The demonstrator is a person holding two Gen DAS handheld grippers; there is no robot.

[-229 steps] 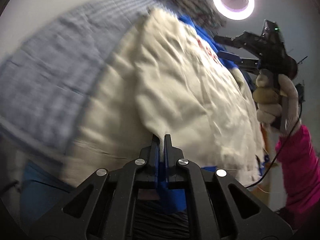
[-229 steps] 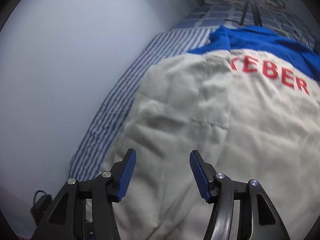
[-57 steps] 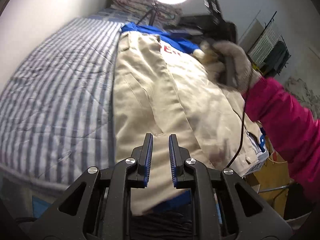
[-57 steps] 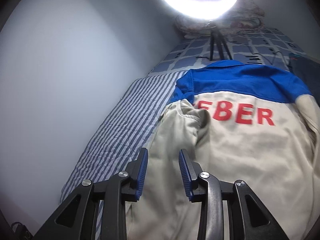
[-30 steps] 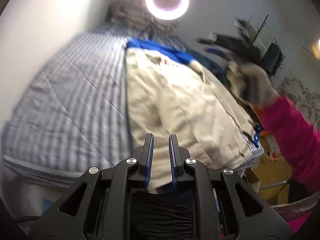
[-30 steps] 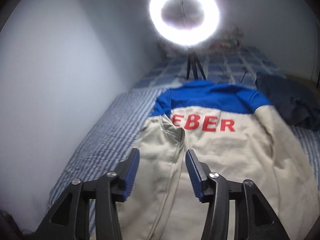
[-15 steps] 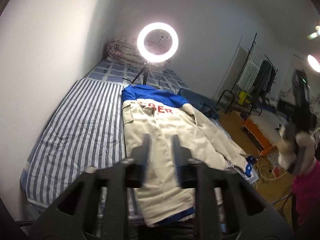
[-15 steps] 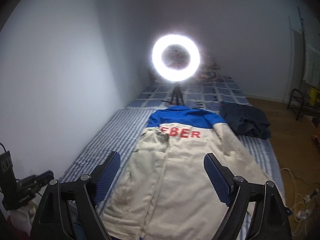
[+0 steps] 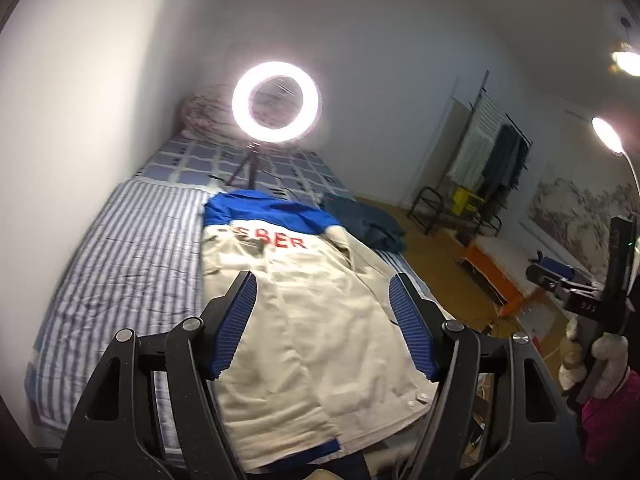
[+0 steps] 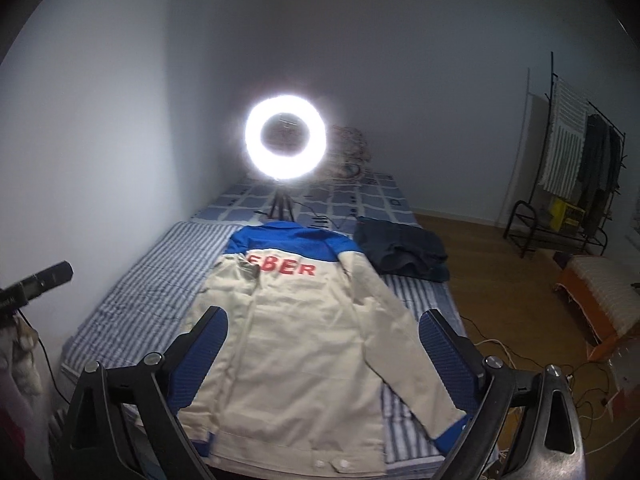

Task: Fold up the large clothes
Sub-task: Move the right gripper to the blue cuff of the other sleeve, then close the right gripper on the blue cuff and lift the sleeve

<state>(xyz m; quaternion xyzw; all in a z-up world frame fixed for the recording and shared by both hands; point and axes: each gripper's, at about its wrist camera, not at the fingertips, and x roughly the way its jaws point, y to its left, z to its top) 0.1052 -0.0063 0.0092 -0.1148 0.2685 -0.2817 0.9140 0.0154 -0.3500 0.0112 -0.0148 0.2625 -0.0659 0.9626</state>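
Observation:
A cream jacket with a blue yoke and red letters lies back-up on the striped bed. In the right wrist view the jacket has its left sleeve folded in over the back, while the right sleeve runs out toward the bed's near right corner. My left gripper hangs above the jacket's lower half, its jaws opening with nothing between them. My right gripper hovers over the hem, jaws also opening and empty. Neither touches the cloth.
A lit ring light on a tripod stands on the bed beyond the collar. A dark blue garment lies right of the yoke. A clothes rack, an orange stool and floor cables sit right; a wall bounds the left.
Both grippers have pulled back and upward from the jacket, so the whole bed and room now show. Their jaws have spread much wider.

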